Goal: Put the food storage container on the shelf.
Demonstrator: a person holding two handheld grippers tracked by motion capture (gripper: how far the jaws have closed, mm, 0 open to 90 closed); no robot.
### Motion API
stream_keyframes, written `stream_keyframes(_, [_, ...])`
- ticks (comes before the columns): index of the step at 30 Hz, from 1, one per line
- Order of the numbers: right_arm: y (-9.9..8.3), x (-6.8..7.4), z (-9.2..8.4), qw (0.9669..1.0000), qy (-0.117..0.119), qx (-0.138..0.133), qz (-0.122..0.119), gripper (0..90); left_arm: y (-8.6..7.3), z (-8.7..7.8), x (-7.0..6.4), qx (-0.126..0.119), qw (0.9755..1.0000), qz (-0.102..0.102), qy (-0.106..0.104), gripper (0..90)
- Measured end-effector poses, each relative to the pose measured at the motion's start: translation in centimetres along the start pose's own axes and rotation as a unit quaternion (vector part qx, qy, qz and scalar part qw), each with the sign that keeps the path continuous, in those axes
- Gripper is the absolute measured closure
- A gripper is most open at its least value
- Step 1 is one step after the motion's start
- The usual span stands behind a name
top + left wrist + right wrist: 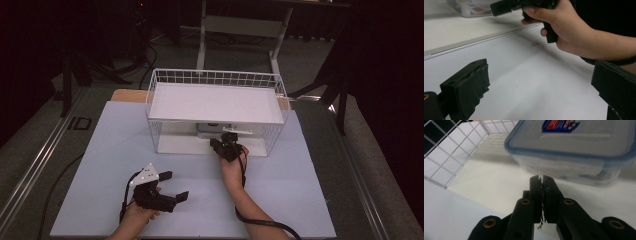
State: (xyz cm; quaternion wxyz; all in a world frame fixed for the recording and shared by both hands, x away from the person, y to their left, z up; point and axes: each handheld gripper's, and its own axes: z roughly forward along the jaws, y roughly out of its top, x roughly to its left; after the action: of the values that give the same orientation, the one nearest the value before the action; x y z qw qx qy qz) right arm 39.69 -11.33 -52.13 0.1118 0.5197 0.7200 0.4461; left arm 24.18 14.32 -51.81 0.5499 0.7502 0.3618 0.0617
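Note:
A clear plastic container (pixel 574 147) with a blue-rimmed lid and a sticker stands on the lower level of a white wire rack (pixel 215 77), under its white top shelf. My right gripper (pixel 542 178) is shut, its pads pressed together with nothing between them, tips just short of the container's front wall. From above, the right gripper (pixel 226 139) reaches into the rack's open front. My left gripper (pixel 176 186) rests low over the pale table at the near left, open and holding nothing; its wide-apart jaws frame bare table in the left gripper view (pixel 541 85).
The pale table board (pixel 300 190) lies bare in front of the rack. Wire mesh walls (pixel 451 152) close the rack's left side. The right hand (pixel 564 25) and its cable cross the table's near middle. Dark floor, table legs and stands surround the table.

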Motion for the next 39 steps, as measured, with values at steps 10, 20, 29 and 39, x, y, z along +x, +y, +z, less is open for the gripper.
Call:
stream_keyframes(10, [-1.4,0.7,-2.2,0.9994,0.010,-0.015,-0.030,61.2,0.5,0.3,-0.3,0.002,0.9999,0.012,0.004,2.5])
stream_keyframes(20, [-2.3,1.1,-4.6,0.9973,0.057,-0.021,-0.042,18.6,2.0,-0.3,0.0,-0.002,0.9997,0.021,0.013,2.5])
stream_keyframes(29, [-3.0,0.8,-7.4,0.9940,0.078,-0.026,-0.073,19.1,3.0,-1.0,0.6,-0.003,0.9997,0.017,0.016,2.5])
stream_keyframes(39, [-3.8,0.8,-10.6,0.9908,0.082,-0.031,-0.103,16.2,3.0,-2.1,0.0,0.003,0.9994,0.029,0.021,2.5])
